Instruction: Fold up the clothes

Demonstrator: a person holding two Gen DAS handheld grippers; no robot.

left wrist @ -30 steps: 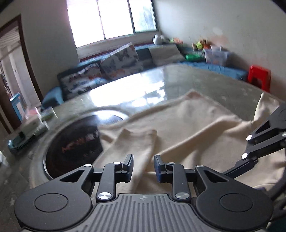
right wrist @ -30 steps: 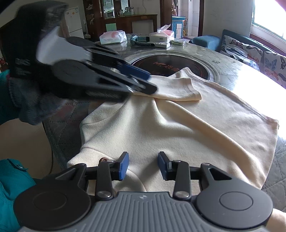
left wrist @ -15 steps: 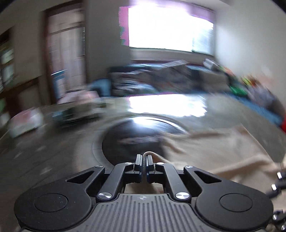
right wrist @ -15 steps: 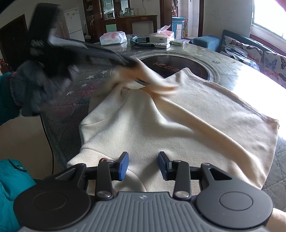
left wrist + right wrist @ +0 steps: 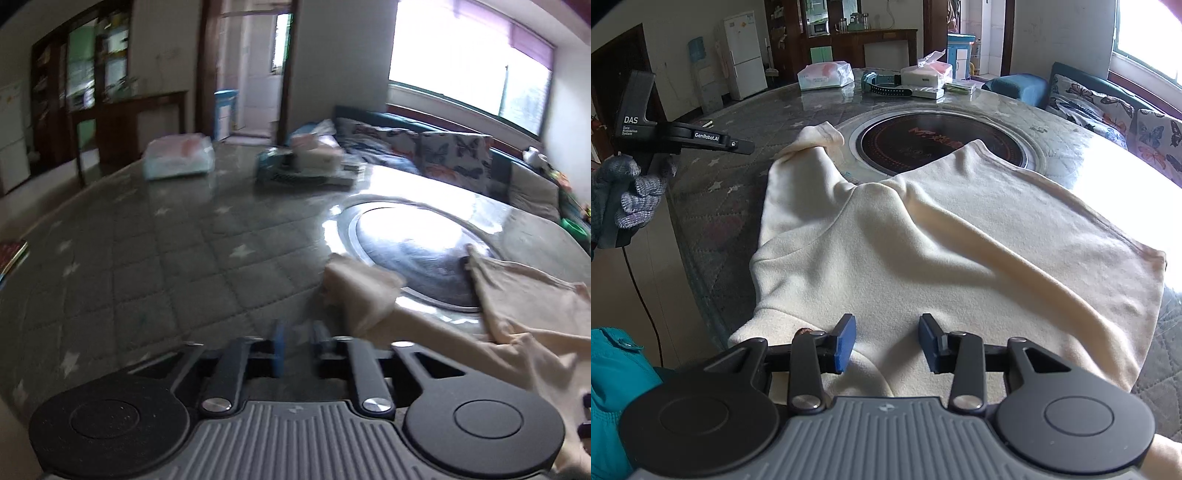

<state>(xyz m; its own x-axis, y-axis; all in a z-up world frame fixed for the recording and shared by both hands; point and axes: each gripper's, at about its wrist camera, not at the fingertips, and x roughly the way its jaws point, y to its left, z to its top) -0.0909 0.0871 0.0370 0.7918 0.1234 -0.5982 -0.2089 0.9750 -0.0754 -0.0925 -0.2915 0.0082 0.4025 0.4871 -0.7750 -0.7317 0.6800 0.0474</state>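
The big round table (image 5: pixel 713 192) has a grey quilted cover with little white stars under a shiny top. A cream sweater (image 5: pixel 960 258) lies spread flat on it, with the top edge reaching onto the round black cooktop (image 5: pixel 942 142) in the middle of the table. A second ago the sleeve (image 5: pixel 816 147) was folded across the sweater. Half a second ago the left gripper (image 5: pixel 298 343) was clenched on the cuff and pulling it out to the side. Now the sleeve lies stretched out to the left, with its cuff beside the cooktop ring. The left gripper's jaws are opening, and nothing is between them; it has moved off the sweater and sits over the bare table cover, held in a grey knit glove (image 5: pixel 628 192). The right gripper (image 5: pixel 886 343) has not moved. It hovers over the near edge of the sweater with its blue pads apart, and I cannot tell if they touch the cloth.

The side of the left gripper reads "DAS" and "GenRobot.AI", with tiny words under "DAS" that are too small to read. The cooktop has red writing that I cannot make out. At the far side of the table sit a tissue pack (image 5: pixel 825 75) and a tissue box (image 5: pixel 925 75).
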